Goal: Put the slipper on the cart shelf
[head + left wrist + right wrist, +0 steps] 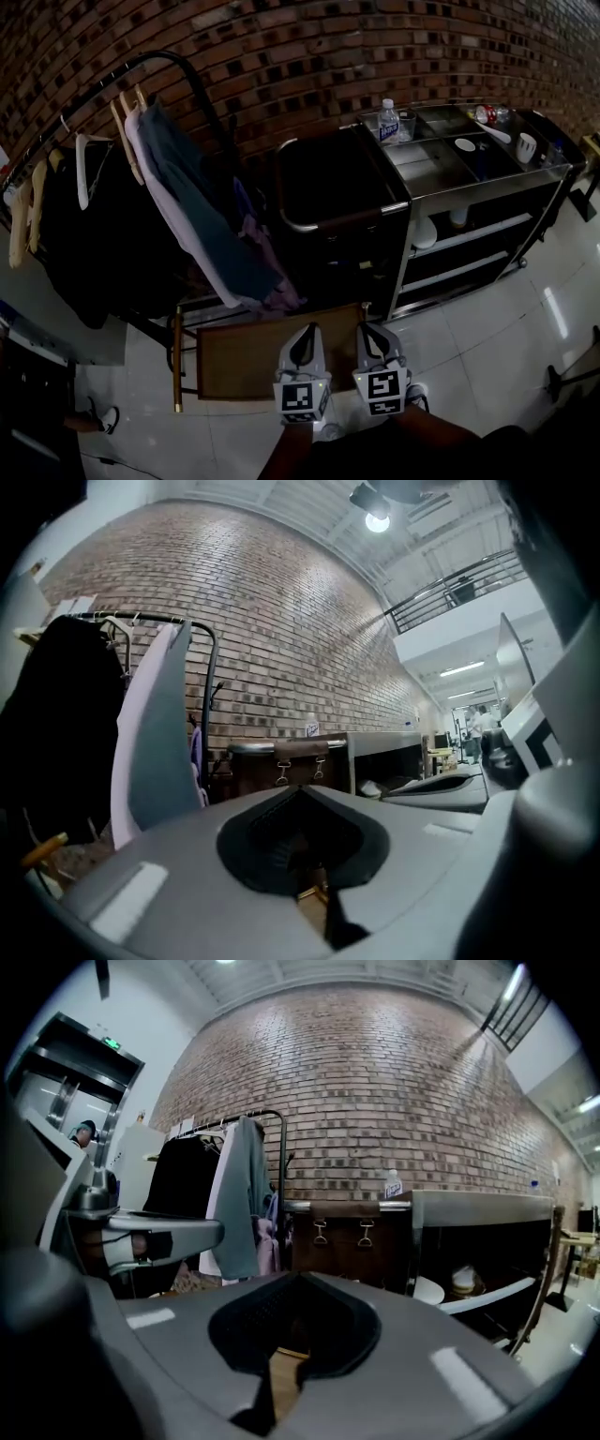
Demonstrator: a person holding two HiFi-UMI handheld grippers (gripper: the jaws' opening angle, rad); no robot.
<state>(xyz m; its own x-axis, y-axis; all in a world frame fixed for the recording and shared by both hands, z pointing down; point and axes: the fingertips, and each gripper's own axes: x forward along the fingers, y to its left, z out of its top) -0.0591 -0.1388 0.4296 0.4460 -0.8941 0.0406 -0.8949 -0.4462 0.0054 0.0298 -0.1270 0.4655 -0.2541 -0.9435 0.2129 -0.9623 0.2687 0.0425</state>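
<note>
A metal cart point(487, 178) stands at the right against the brick wall. On its middle shelf point(478, 232) lies a pale, slipper-like thing point(424, 232), with a second pale thing point(457, 217) beside it; both look small and dim. In the right gripper view the same pale thing point(428, 1290) shows on the shelf. My left gripper point(307, 331) and right gripper point(369, 329) hover side by side over a wooden seat, well short of the cart. Both are shut and hold nothing. Each one's own view shows jaws that meet, at the left gripper point(300, 792) and the right gripper point(298, 1277).
A clothes rack point(141, 66) with hanging garments and hangers fills the left. A dark trunk with a metal rail point(328, 192) sits between the rack and the cart. The cart's top carries a bottle point(388, 120), a red can point(486, 114) and a cup point(525, 147). The wooden seat point(253, 361) lies under the grippers.
</note>
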